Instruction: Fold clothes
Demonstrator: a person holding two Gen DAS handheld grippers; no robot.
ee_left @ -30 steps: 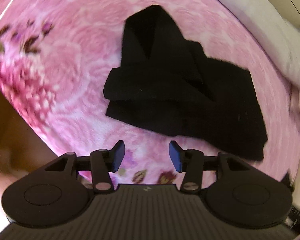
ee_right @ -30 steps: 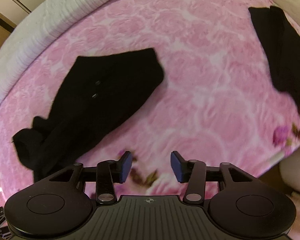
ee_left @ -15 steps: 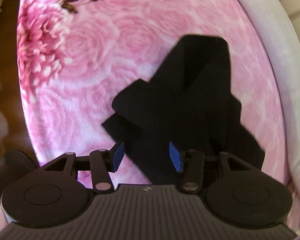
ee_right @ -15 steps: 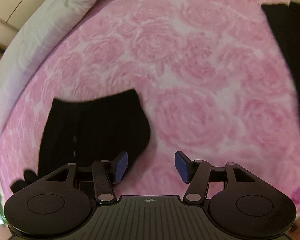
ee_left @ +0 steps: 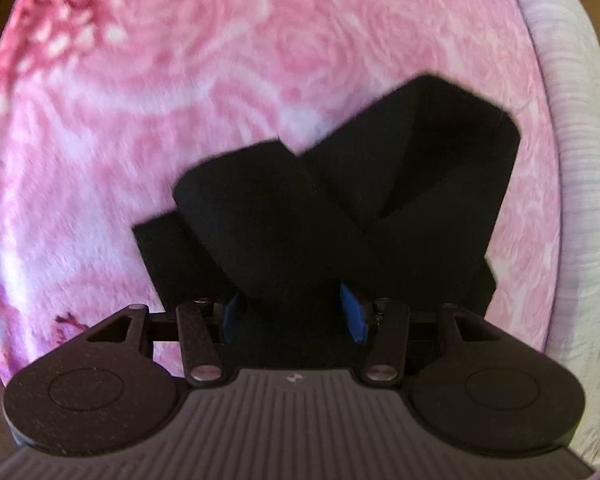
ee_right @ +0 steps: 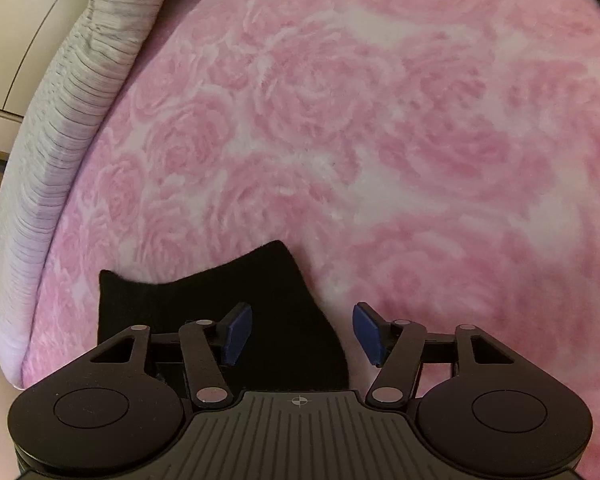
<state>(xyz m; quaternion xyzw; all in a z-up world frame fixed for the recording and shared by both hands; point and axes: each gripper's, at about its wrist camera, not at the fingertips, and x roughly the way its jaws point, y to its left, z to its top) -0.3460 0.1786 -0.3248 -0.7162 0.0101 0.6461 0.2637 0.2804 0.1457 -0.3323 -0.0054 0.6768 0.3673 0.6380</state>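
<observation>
Bed (ee_right: 380,120) with a pink rose blanket carries a crumpled black garment (ee_left: 340,208). Left claw (ee_left: 292,310) hangs over its near folds, jaws apart, gripping nothing. Right claw (ee_right: 300,332), jaws opening, straddles the garment's corner (ee_right: 260,300), which points away from it; nothing gripped.

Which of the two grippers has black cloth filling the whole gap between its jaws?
The left gripper: the black garment fills its gap. The right gripper, jaws opening, has cloth near one jaw only, pink blanket by the other.
</observation>
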